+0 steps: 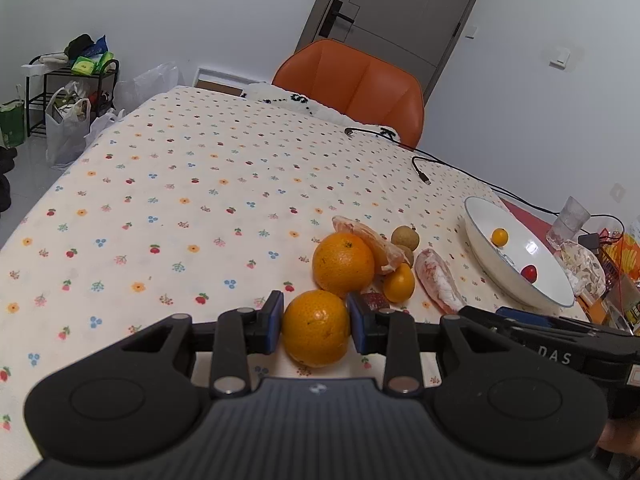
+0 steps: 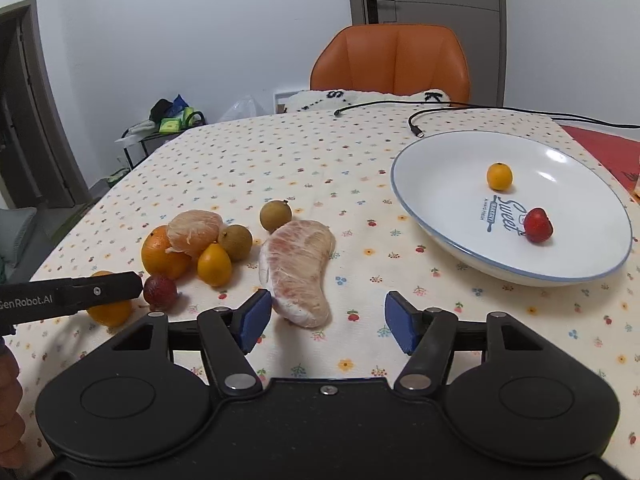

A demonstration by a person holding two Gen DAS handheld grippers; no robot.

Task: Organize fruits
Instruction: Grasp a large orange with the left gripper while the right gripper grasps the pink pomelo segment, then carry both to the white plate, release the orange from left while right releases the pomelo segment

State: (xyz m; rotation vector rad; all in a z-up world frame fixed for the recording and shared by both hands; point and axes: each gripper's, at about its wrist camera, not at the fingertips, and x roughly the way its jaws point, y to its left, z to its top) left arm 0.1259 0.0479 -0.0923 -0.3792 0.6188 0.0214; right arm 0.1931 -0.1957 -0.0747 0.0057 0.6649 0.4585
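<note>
In the left wrist view my left gripper (image 1: 316, 314) is shut on an orange (image 1: 316, 328), one blue pad pressed against each side, low over the flowered tablecloth. Just beyond it lie a second orange (image 1: 343, 264), a peeled mandarin (image 1: 370, 244), a kumquat (image 1: 399, 283), two longans (image 1: 405, 236) and a small dark red fruit (image 1: 374, 300). My right gripper (image 2: 328, 322) is open. The near end of a peeled pomelo segment (image 2: 298, 270) lies between its fingers, close to the left pad. A white plate (image 2: 404, 196) to the right holds a kumquat (image 2: 499, 176) and a red fruit (image 2: 538, 225).
An orange chair (image 2: 390, 60) stands at the table's far side. Black cables (image 2: 416, 126) trail across the cloth behind the plate. A glass (image 1: 568, 220) and packets crowd the right end. The left arm (image 2: 72, 296) reaches in beside the fruit pile.
</note>
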